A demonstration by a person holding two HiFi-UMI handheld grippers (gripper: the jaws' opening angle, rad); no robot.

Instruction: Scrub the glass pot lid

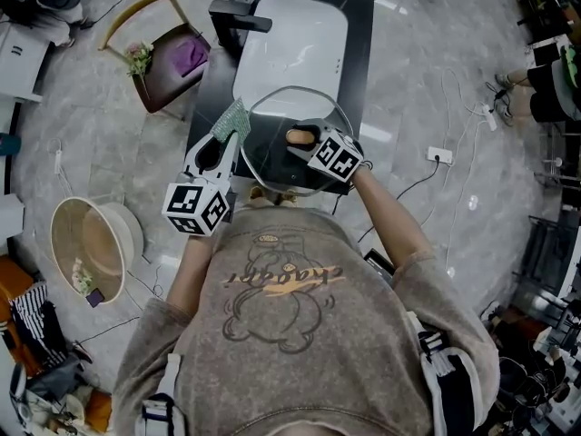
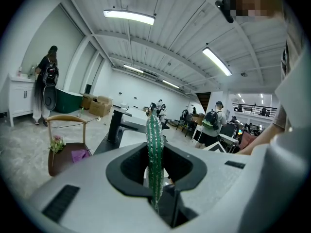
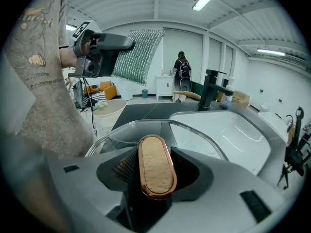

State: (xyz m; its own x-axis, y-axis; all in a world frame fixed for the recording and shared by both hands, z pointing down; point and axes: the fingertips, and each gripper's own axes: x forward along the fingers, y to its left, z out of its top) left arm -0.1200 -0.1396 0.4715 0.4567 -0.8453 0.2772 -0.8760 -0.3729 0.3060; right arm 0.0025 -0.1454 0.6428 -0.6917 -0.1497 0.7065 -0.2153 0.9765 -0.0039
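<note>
Opening stage of scrubbing: the glass lid [image 1: 272, 157] lies at the near end of the dark counter [image 1: 359, 25], its far rim reaching over the front edge of the white sink [image 1: 295, 39], directly before the person. The right gripper [image 1: 310, 142] is set over the lid's handle [image 3: 155, 171], with its jaws parted on either side of it. The handle stands between them, but no firm clasp shows, so this claw reads as not yet clenched. The left gripper [image 1: 225, 143] is clamped tight on a green scouring cloth [image 1: 232, 119], held up beside the lid's left rim. From the right gripper view the cloth hangs clear of the glass, so rubbing has not begun. The step in hand is judged to be securing the lid. The next move would call for the right jaws to close squarely across the narrow width of the handle, since a loose hold would let the lid swivel under pressure. The cloth's broad face would then be laid flat on the glass. The lid is clear, domed glass with a thin bright rim. Its handle is an oblong, pale wood-toned top in a copper-coloured band. No suds or soiling can be made out.
</note>
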